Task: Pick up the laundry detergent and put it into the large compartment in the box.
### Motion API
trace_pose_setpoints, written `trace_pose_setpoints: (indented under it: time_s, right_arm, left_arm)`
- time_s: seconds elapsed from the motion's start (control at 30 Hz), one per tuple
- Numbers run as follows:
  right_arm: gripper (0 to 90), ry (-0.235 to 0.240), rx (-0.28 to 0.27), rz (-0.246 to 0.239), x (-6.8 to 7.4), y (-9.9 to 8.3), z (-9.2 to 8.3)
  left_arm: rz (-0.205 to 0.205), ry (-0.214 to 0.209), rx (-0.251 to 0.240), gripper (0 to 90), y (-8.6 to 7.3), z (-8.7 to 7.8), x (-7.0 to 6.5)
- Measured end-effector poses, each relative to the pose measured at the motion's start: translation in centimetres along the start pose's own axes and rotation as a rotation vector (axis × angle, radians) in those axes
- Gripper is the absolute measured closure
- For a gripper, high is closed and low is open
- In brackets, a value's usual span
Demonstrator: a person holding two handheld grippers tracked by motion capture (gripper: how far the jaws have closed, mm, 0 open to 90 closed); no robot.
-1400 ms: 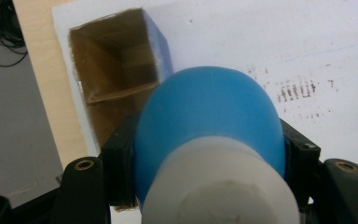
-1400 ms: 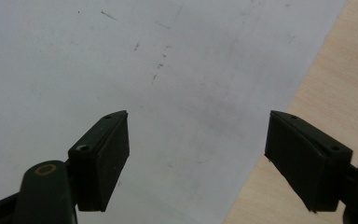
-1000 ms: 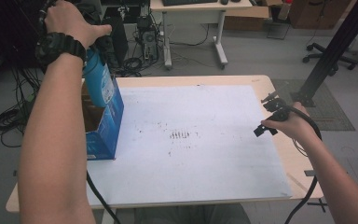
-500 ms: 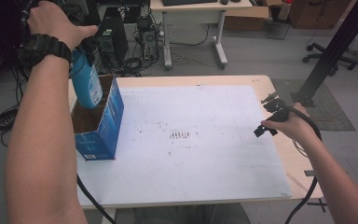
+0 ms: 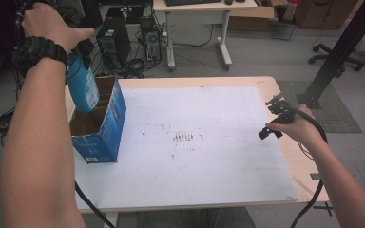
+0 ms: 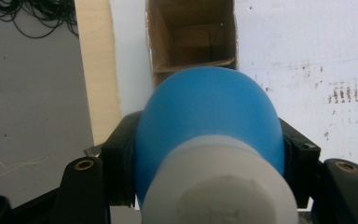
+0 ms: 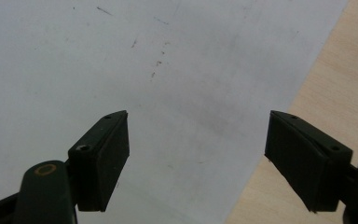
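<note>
Bottle (image 5: 82,86) of bright blue plastic with a white cap hung upright over the open top of the blue cardboard box (image 5: 105,128), which stood near the table's (image 5: 228,80) left edge. The left tool (image 6: 205,154) was clamped on the bottle's shoulder, black pads pressing both sides. The box showed a bare brown inside. The right tool (image 5: 269,126) rested near the table's right edge, its jaws wide apart and holding nothing above the white sheet (image 5: 204,171).
</note>
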State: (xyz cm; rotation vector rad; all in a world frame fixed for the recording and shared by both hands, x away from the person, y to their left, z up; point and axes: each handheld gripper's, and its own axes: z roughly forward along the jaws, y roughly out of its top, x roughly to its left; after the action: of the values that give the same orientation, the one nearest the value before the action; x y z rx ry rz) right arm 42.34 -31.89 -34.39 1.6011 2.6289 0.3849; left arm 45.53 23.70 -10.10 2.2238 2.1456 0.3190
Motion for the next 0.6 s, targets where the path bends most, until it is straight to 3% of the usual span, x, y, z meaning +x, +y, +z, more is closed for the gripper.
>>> trace_pose_setpoints:
  time_s: [0.6]
  right_arm:
    - [21.7,0.002,0.0,-0.008,0.2,0.1,0.1]
  left_arm:
    - [-0.004,-0.023,0.024,37.5,-0.4,1.5,0.2]
